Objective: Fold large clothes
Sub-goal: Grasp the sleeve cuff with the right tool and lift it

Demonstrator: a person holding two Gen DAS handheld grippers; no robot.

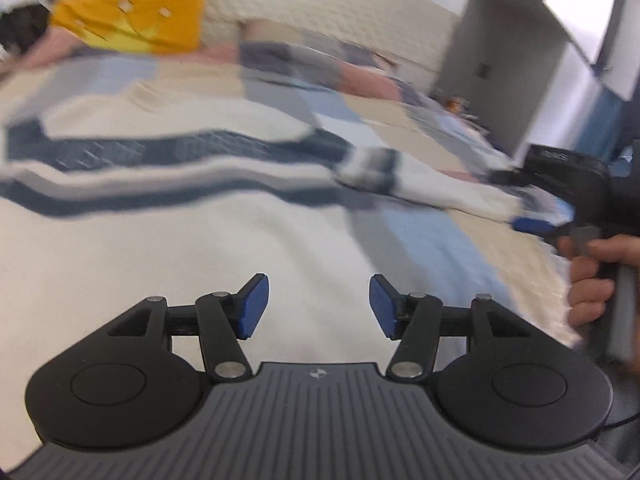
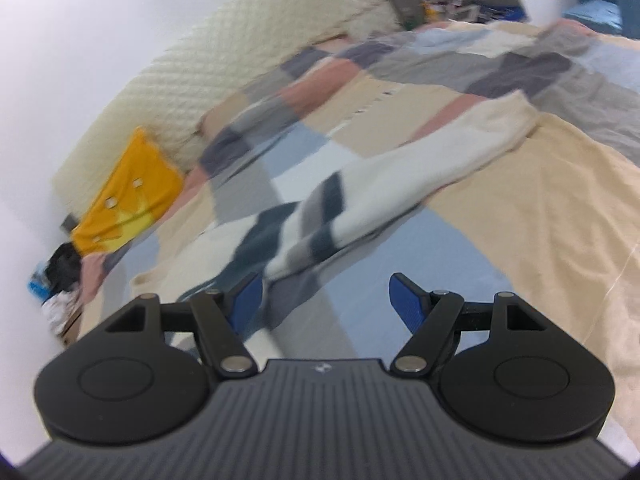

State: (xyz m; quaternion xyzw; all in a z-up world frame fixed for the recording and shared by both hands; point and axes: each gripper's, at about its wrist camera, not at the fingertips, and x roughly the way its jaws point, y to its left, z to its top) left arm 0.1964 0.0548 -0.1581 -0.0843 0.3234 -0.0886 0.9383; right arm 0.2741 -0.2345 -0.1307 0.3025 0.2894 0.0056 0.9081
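A large cream sweater (image 1: 180,240) with navy and grey chevron stripes lies spread on the patchwork bed. My left gripper (image 1: 319,306) hovers above its cream body, open, with nothing between the blue pads. One striped sleeve (image 2: 360,196) stretches away across the quilt in the right wrist view. My right gripper (image 2: 326,304) stands open over the quilt just beside that sleeve, empty. In the left wrist view the right gripper (image 1: 532,224) shows at the far right, held by a hand (image 1: 592,280), close to the sleeve's end.
A patchwork quilt (image 2: 520,208) covers the bed. A yellow cushion (image 1: 132,20) leans on the quilted cream headboard (image 2: 240,40). A dark bundle (image 2: 66,264) sits by the bed's far corner. Grey cabinets (image 1: 500,60) stand beyond the bed.
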